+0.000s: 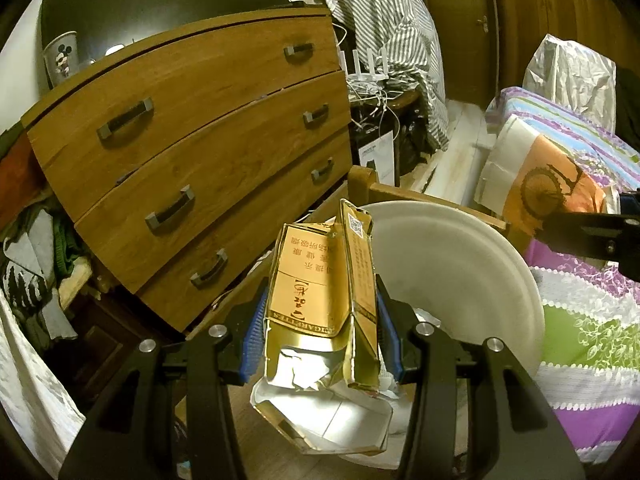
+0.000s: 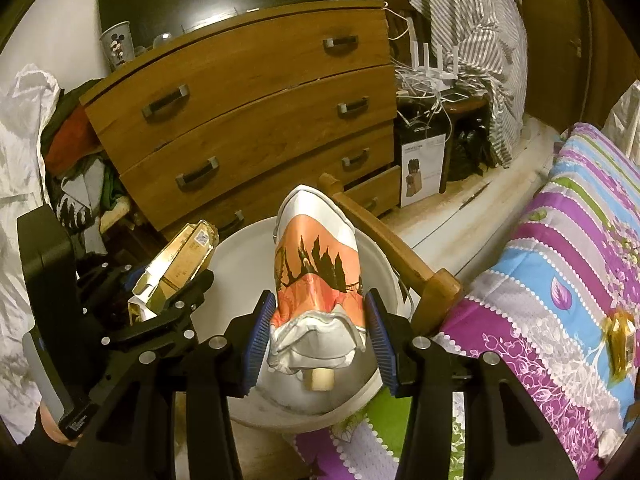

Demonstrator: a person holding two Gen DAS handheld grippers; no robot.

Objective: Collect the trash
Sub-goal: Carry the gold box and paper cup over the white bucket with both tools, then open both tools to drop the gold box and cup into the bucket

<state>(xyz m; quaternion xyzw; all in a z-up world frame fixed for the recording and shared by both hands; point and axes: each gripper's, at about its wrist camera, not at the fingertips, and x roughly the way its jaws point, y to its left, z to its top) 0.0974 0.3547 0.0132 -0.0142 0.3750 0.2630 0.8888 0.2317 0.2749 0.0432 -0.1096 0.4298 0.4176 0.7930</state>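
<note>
Both grippers tilt downward over a white bin (image 2: 384,276) that stands between the bed and the dresser. The left gripper (image 1: 320,320) has its blue pads pressed against the two sides of a torn gold cigarette carton (image 1: 320,280), which stands upright between them with its ripped, foil-lined end hanging low over the bin's mouth; the jaws are partly closed, pinching the carton. The right gripper (image 2: 318,334) likewise pinches a crumpled paper bag (image 2: 316,280) printed with an orange skyline, its pads tight on either flank and the bag's folded top pointing away over the bin. A small pale cylinder (image 2: 320,380) lies inside the bin just beneath the bag. In the right wrist view the left gripper (image 2: 172,280) shows to the left of the bin, carton (image 2: 180,256) angled up. Beside the bin runs a wooden bed frame (image 2: 384,236) with a striped floral quilt (image 2: 560,260). Beyond stands a wooden chest of drawers (image 1: 192,152), a cartoon-printed cup (image 1: 62,58) on top, and striped fabric (image 1: 380,20) farther back.
</note>
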